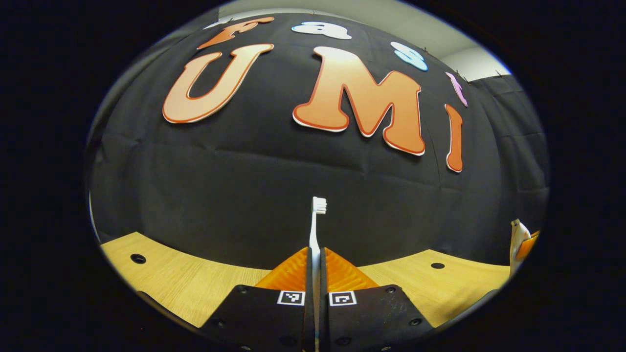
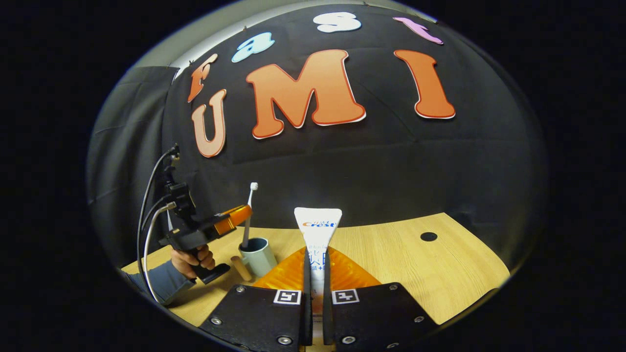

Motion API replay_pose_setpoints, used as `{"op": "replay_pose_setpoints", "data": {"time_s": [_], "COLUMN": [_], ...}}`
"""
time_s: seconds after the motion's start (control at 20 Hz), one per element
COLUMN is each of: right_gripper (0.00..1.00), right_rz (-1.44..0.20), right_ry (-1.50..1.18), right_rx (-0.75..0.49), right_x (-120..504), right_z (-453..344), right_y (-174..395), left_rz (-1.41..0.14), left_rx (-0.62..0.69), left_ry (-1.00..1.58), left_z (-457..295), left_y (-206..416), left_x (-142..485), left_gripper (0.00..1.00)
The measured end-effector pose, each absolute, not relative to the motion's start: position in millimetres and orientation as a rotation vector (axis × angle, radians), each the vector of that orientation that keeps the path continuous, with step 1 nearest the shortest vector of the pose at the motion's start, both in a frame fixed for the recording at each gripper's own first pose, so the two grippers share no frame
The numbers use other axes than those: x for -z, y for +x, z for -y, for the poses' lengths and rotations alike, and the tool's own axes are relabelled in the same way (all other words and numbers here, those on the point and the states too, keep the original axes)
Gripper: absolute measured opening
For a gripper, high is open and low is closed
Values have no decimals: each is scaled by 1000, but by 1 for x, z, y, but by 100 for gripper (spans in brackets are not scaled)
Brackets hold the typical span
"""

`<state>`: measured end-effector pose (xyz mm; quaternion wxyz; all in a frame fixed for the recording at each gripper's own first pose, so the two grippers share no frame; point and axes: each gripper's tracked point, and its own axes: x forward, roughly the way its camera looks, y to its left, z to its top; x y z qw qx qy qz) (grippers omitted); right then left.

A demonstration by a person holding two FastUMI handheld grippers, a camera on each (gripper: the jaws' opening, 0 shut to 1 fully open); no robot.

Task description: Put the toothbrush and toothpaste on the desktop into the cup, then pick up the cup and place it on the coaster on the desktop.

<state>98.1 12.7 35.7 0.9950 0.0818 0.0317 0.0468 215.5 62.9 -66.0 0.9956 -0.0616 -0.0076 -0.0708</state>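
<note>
My left gripper (image 1: 317, 256) is shut on a white toothbrush (image 1: 315, 230), which stands upright with its bristle head on top. In the right gripper view that left gripper (image 2: 240, 215) holds the toothbrush (image 2: 249, 205) over a pale blue-grey cup (image 2: 258, 255), and the brush's lower end reaches into the cup's mouth. The cup stands on the wooden desktop (image 2: 401, 264), with a wooden handle (image 2: 239, 268) at its side. My right gripper (image 2: 318, 253) is shut on a white toothpaste tube (image 2: 318, 227), flat crimped end up. The tube (image 1: 516, 239) also shows at the far right of the left gripper view.
A person's hand (image 2: 193, 259) in a grey-blue sleeve holds the left gripper, and cables run up from it. The desktop has round dark holes (image 2: 429, 236) (image 1: 138, 258) (image 1: 437, 265). The black cloth wall rises right behind the desk.
</note>
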Motion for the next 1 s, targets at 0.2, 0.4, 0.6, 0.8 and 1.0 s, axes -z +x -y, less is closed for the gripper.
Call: {"op": "replay_pose_setpoints", "data": {"time_s": [0.2,0.4,0.6,0.8,1.0], "right_gripper": [8,8,8,9,8], "right_rz": [-39,-11,51,70,82], "right_ry": [193,216,209,207,214], "right_rx": [-120,-136,-149,-163,-192], "right_x": [-40,-48,-65,-69,-75], "right_z": [-27,-40,-47,-51,-65], "right_y": [110,121,130,137,149], "left_rz": [-15,-47,-69,-116,-134], "left_rx": [143,155,171,166,160], "left_ry": [-146,-147,-113,-81,-59], "left_z": [-66,-60,-53,-55,-64], "left_y": [221,223,216,203,189], "left_x": [90,107,119,127,126], "left_gripper": [4,4,4,6,10]}}
